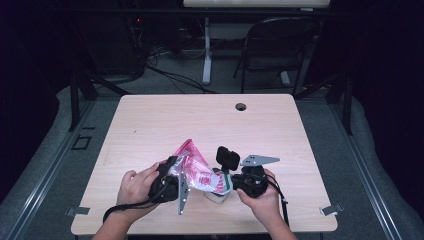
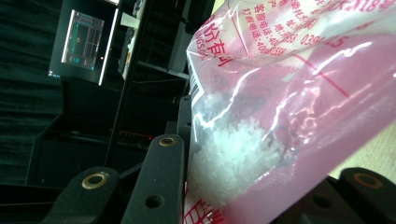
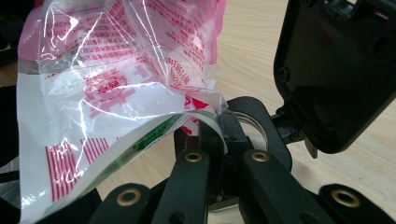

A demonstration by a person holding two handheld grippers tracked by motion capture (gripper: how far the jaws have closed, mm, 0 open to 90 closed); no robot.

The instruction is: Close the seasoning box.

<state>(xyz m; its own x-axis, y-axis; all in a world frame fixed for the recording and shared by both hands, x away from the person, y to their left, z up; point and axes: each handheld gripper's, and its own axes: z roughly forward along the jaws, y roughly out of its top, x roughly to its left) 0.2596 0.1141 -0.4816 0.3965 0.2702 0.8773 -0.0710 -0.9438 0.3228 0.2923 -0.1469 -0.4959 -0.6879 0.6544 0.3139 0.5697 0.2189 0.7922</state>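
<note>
A pink, red and white printed plastic bag [image 1: 195, 167] hangs between my two grippers over the near part of the table. White grains lie inside the bag [image 2: 243, 149]. My left gripper [image 1: 181, 181] grips the bag's left side, and in the left gripper view its jaws [image 2: 266, 163] press the grain-filled part from both sides. My right gripper [image 1: 229, 183] is shut on the bag's lower right edge. In the right gripper view the tips [image 3: 224, 125] pinch the green-striped edge of the bag [image 3: 107, 107]. A small white container [image 1: 218, 196] sits under the bag, mostly hidden.
The wooden table [image 1: 200, 120] has a round cable hole [image 1: 241, 106] near its far edge. A black rounded block [image 1: 227, 157] stands just above the right gripper, large in the right gripper view [image 3: 336, 70]. A folding chair [image 1: 280, 45] stands beyond the table.
</note>
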